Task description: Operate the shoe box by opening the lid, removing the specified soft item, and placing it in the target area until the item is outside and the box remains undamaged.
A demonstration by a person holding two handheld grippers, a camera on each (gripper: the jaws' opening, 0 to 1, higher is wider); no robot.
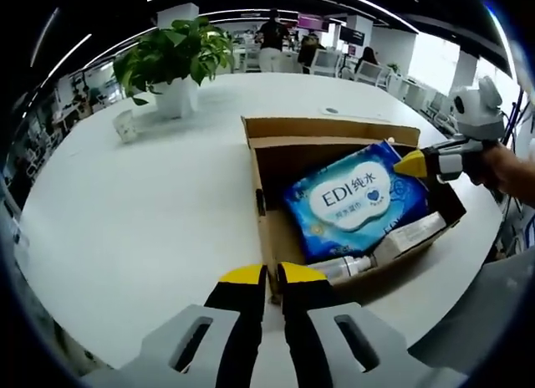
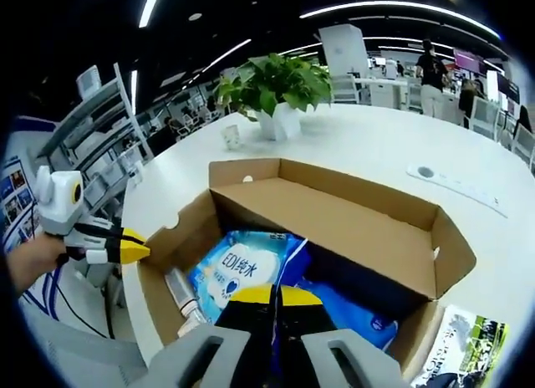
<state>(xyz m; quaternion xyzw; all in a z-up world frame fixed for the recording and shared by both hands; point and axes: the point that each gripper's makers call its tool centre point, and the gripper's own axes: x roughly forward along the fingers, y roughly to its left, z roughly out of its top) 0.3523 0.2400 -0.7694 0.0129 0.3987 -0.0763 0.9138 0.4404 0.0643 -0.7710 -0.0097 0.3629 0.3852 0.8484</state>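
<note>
We work at a round white bench (image 1: 150, 229) in an open office, with a potted plant (image 1: 171, 62) well beyond the shoe box (image 1: 334, 137). The box stands open, its lid folded back, and the soft item, a blue wipes pack (image 1: 355, 200), lies flat inside, with bottles (image 1: 401, 242) just beside it along one wall. In the left gripper view, the left gripper (image 1: 272, 275) sits outside the box at its near wall, jaws pressed together on nothing. In the right gripper view, the right gripper (image 2: 272, 294) hangs directly above the pack (image 2: 238, 267), jaws likewise closed and empty. The pack's long axis runs across the box, obliquely to the right gripper's line. We judge the right gripper nearer; it must open, then descend onto the pack's near edge.
</note>
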